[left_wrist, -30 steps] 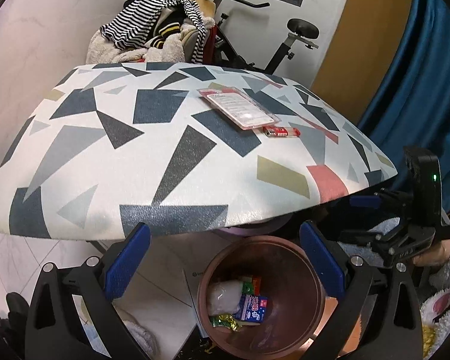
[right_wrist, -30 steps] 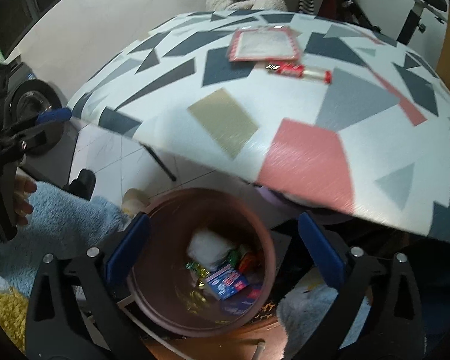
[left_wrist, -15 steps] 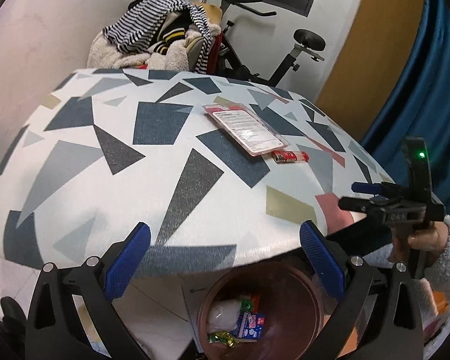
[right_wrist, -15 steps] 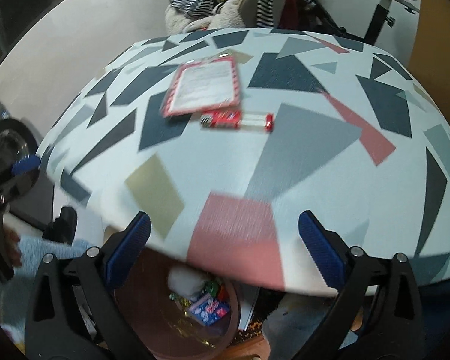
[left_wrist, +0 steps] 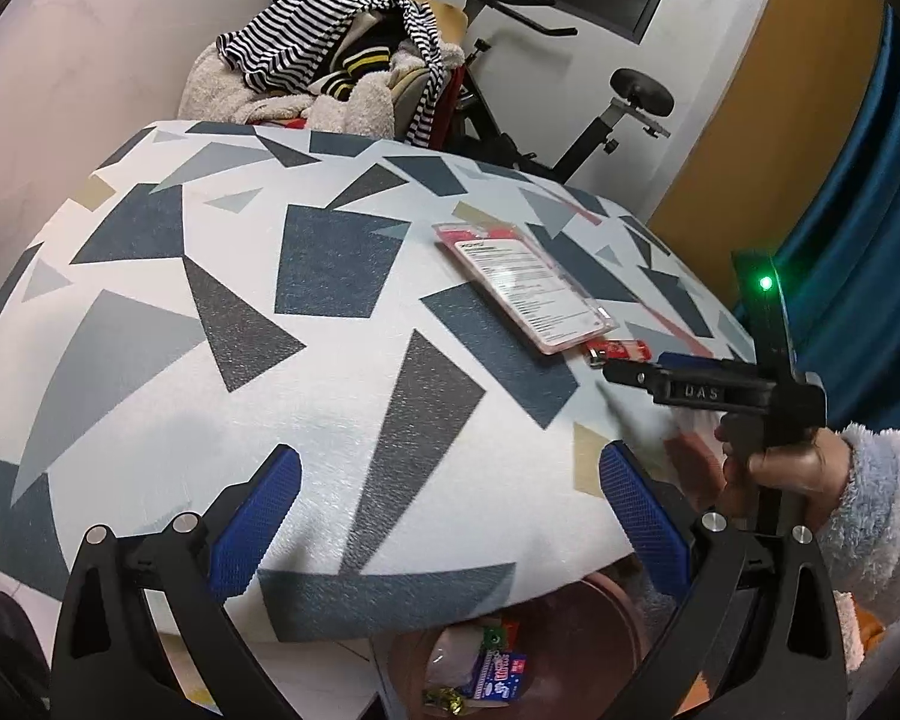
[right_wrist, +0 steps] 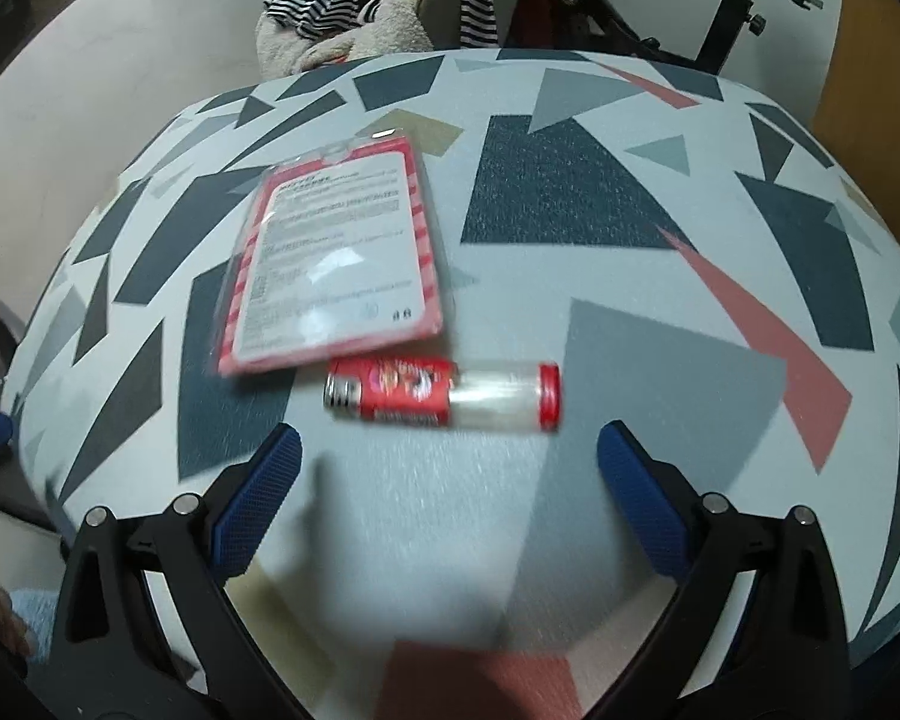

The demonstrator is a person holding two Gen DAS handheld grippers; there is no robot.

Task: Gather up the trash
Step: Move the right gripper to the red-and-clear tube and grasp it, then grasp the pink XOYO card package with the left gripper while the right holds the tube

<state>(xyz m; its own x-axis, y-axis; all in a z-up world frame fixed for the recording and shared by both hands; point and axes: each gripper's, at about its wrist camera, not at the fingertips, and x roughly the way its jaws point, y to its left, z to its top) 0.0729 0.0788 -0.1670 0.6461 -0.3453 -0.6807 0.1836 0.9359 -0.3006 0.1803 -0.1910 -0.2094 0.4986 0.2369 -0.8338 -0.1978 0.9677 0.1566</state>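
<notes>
The right gripper (right_wrist: 448, 480) hung over the table (right_wrist: 630, 276) with its blue-padded fingers (right_wrist: 258, 498) spread wide and nothing between them. Just ahead of the gap lay a red-and-clear tube (right_wrist: 444, 393), flat on its side and crosswise to the fingers, its metal end toward the left. Just beyond the tube, close to touching it, lay a flat red-edged package (right_wrist: 336, 264) with a white printed label facing up, slightly tilted to the tube's line. Both pieces sat on the white tabletop with grey, navy, tan and salmon shapes.

The left gripper (left_wrist: 448, 516) was also spread wide and empty, held over the near edge of the same table (left_wrist: 222, 276). In its view the right gripper (left_wrist: 648, 375) appeared from the side at the right, held by a hand (left_wrist: 780, 468) in a fluffy pale sleeve (left_wrist: 876, 516), its fingertips just beside the tube (left_wrist: 621, 352); the package (left_wrist: 528, 294) lay just beyond. Under the table edge stood a brown bin (left_wrist: 618, 618) with wrappers (left_wrist: 486, 672) lying in its bottom.

Past the far side of the table were a chair heaped with striped and fleecy clothes (left_wrist: 330, 66), an exercise bike (left_wrist: 600, 120) and a blue curtain (left_wrist: 870, 198)
</notes>
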